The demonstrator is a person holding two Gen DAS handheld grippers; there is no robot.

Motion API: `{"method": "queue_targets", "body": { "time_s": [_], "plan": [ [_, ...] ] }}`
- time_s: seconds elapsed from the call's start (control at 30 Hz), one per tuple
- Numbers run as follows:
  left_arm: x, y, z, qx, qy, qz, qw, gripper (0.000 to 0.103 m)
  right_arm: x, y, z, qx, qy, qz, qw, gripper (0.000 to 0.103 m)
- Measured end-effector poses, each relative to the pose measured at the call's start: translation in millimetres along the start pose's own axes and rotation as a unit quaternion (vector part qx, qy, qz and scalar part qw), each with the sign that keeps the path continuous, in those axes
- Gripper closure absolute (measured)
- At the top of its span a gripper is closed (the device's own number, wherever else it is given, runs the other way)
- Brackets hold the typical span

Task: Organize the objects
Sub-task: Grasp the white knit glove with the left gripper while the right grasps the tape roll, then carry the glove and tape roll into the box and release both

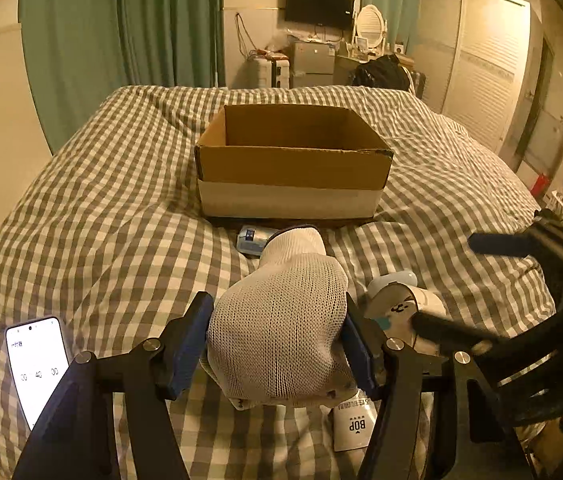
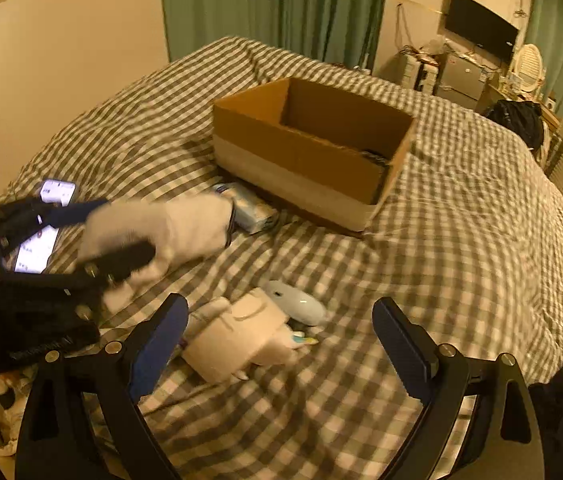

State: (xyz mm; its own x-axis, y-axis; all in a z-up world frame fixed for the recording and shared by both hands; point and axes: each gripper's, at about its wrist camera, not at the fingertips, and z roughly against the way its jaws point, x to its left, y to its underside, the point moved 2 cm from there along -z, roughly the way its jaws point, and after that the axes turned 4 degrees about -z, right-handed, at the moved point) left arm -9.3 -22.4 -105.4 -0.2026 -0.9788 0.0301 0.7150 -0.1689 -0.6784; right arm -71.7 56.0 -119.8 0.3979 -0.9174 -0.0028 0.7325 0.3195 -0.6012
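Nearest the left wrist camera, the left gripper is clamped on a white knit sock, its blue pads pressing both sides of the bulky foot. That is a grip across the widest soft part, likely so the sock lifts in one bundle. At 8 o'clock from it a lit phone lies flat on the checked bedspread; at 5 o'clock a white tube peeks from under the sock.

In the right wrist view, the right gripper hangs with jaws wide apart and nothing between the pads, a white pouch just ahead at 11 o'clock, probably its next pick. A pale blue mouse touches the pouch's far side.

Farther, a tissue pack rests against the open cardboard box, which sits at 12 o'clock mid-bed, within reach of both hands for dropping things in.
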Motion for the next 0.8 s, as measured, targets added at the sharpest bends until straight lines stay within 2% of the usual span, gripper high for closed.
{"method": "queue_targets", "body": {
  "time_s": [0.07, 0.13, 0.2, 0.47, 0.6, 0.8],
  "plan": [
    [3.2, 2.5, -2.2, 0.005, -0.003, 0.004, 1.0000, 0.040, 5.6, 2.0, -10.7, 0.014, 0.000, 0.005, 1.000, 0.010],
    [7.7, 4.8, -4.5, 0.008, 0.002, 0.010, 0.9999, 0.040, 8.5, 6.0, -20.5, 0.031, -0.005, 0.006, 0.999, 0.017],
    [11.9, 6.3, -3.8, 0.009, -0.001, 0.014, 0.9999, 0.040, 11.3, 10.9, -26.9, 0.047, -0.009, 0.017, 0.999, 0.038],
    [18.0, 7.2, -4.0, 0.010, -0.002, 0.021, 0.9997, 0.040, 9.2, 13.8, -19.4, 0.044, 0.001, 0.048, 0.998, 0.080],
    [16.5, 6.6, -3.5, 0.010, 0.000, 0.019, 0.9998, 0.040, 1.2, 11.8, -14.9, 0.042, 0.002, 0.045, 0.998, 0.091],
    [15.0, 7.0, -4.2, 0.012, 0.000, 0.019, 0.9998, 0.040, -6.0, 18.8, -23.3, 0.070, 0.009, 0.045, 0.996, 0.092]
  ]
}}
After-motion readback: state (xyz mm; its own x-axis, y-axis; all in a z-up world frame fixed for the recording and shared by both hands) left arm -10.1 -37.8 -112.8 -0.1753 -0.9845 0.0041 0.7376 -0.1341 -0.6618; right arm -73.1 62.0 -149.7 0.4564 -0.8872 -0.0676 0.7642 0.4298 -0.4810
